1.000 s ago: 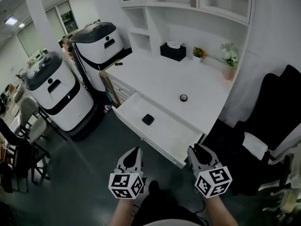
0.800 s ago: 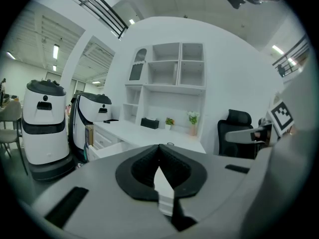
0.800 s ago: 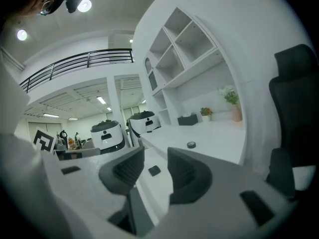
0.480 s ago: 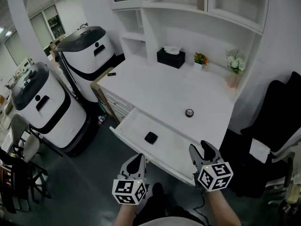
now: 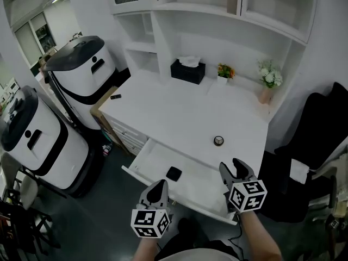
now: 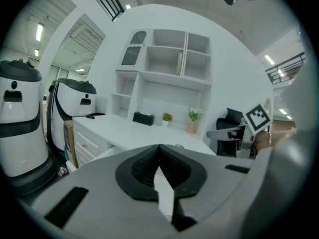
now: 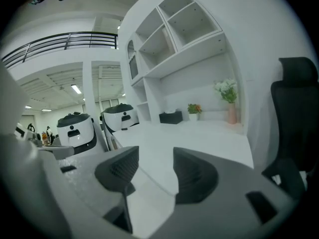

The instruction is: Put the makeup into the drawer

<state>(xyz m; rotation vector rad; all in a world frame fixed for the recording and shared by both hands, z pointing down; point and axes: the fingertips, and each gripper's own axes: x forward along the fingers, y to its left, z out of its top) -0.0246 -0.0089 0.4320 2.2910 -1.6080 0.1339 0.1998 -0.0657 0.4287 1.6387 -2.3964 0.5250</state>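
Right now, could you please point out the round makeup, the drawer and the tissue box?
round makeup [image 5: 218, 140]: head view, middle of its top.
drawer [image 5: 155, 159]: head view, bare floor inside.
tissue box [image 5: 186, 73]: head view, black front face.

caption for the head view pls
Left gripper shut, right gripper just opened and empty, before an open drawer holding a black case.

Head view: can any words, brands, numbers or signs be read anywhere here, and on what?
No readable text anywhere.
Square black-and-white patterns, no letters: the cubes on the left hand-held gripper and the right hand-held gripper, whose jaws have just been opening with nothing between them.
No print legible: black tissue box.
Too small to read: round compact on the desk, black case in the drawer.
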